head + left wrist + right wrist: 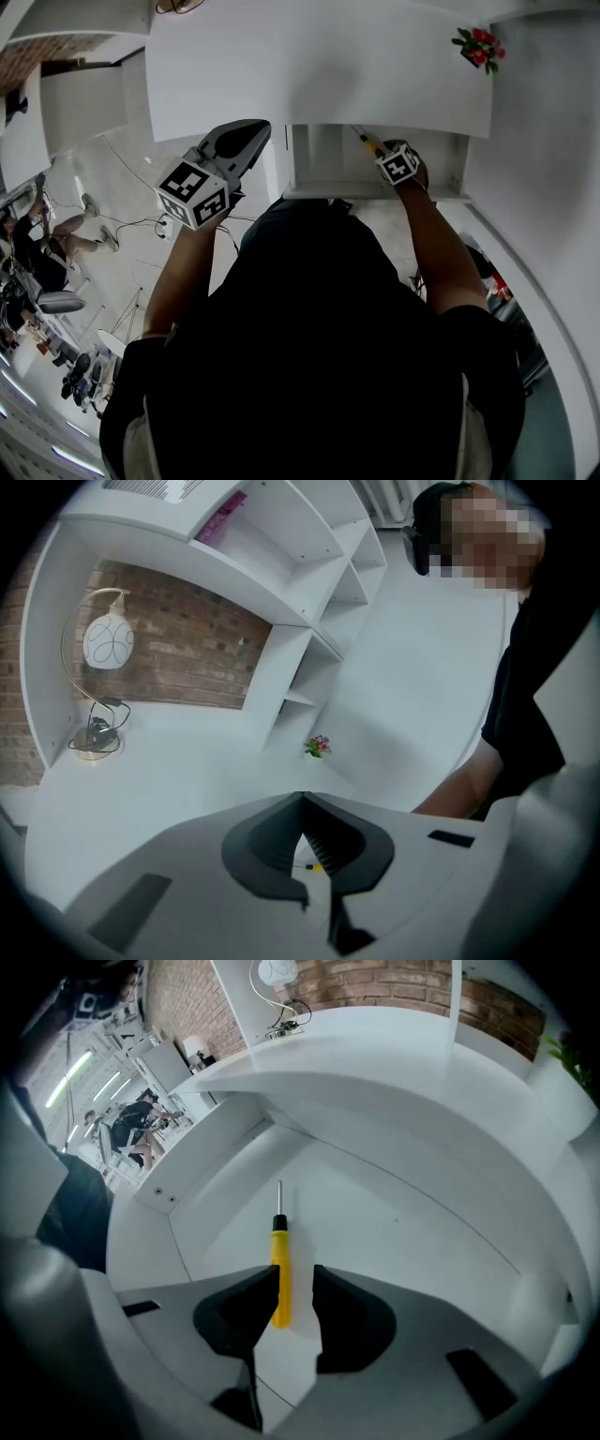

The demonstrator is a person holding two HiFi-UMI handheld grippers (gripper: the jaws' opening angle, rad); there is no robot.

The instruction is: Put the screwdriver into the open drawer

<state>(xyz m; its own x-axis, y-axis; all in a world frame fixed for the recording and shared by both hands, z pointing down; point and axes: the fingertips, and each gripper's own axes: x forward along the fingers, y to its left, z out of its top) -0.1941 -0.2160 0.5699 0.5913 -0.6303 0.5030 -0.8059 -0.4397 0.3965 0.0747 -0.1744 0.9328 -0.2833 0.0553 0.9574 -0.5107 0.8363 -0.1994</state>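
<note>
Right gripper view: right gripper (295,1281) jaws were parted around the screwdriver (279,1265) in the drawer (394,1241); straight withdrawal, without nudging, was called for. Left gripper (302,803) jaws were together.

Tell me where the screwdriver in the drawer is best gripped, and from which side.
Probably the yellow handle of the screwdriver: its thickest part, the metal shaft being thin. It points into the drawer, handle nearest the right tool, so come from the open front, one jaw each side.
</note>
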